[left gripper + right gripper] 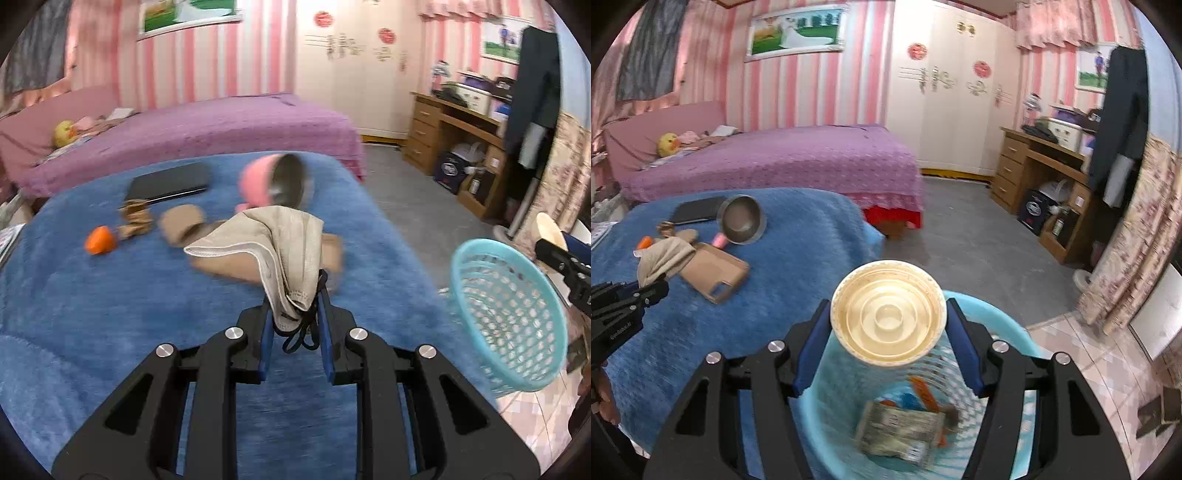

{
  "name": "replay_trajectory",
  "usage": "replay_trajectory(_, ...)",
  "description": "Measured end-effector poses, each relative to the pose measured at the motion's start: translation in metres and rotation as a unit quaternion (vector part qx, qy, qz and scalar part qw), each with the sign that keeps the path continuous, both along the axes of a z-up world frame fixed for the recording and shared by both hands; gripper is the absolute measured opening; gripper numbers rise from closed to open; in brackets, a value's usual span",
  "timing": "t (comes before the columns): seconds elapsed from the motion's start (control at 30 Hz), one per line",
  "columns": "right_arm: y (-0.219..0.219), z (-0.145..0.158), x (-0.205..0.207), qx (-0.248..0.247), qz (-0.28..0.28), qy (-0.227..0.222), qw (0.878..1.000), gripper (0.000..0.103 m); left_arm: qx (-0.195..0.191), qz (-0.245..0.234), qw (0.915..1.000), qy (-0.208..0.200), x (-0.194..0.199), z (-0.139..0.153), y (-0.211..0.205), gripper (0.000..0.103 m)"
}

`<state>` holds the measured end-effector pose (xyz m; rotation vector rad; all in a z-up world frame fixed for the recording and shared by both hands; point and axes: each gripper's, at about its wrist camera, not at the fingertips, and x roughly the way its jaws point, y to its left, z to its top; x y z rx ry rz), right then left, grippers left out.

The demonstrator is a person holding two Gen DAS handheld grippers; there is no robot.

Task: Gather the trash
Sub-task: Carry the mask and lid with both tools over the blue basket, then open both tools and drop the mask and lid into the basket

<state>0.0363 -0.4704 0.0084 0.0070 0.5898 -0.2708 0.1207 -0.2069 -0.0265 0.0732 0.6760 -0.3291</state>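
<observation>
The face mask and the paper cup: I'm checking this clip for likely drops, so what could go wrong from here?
1. The left tool pinches the face mask only at one end near its ear loops, so it may slip before reaching the blue basket.
2. The right tool holds the paper cup above the basket's far rim; released here, it may bounce out.
</observation>
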Motion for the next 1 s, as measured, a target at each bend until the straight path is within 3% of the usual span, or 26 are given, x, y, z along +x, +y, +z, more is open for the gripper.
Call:
replay_trajectory(0.33, -0.067, -0.021, -0.029, 0.014, -0.075, 0.005, 0.997, 0.061, 0.007, -0.094, 0.9955, -0.011, -0.021, -0.01, -0.09, 0.02)
replay_trajectory(0.63, -0.094, -0.03, -0.036, 0.011, -0.095, 0.01, 0.995, 0.061, 0.007, -0.149, 0.9888, -0.01, -0.03, -0.009, -0.155, 0.021)
replay_trajectory(0.73, -0.098, -0.032, -0.037, 0.012, -0.099, 0.011, 0.995, 0.061, 0.012, -0.165, 0.9861, -0.013, -0.035, -0.009, -0.175, 0.026)
replay_trajectory(0.77, -0.1, -0.033, -0.038, 0.013, -0.1, 0.011, 0.995, 0.061, 0.016, -0.169, 0.9853, -0.017, -0.037, -0.008, -0.18, 0.029)
replay_trajectory(0.9, -0.1, -0.035, -0.04, 0.014, -0.101, 0.01, 0.995, 0.061, 0.019, -0.171, 0.9848, -0.019, -0.038, -0.008, -0.18, 0.066)
replay_trajectory(1.0, -0.099, -0.036, -0.039, 0.015, -0.102, 0.01, 0.995, 0.061, 0.026, -0.156, 0.987, -0.031, -0.035, -0.007, -0.173, 0.081)
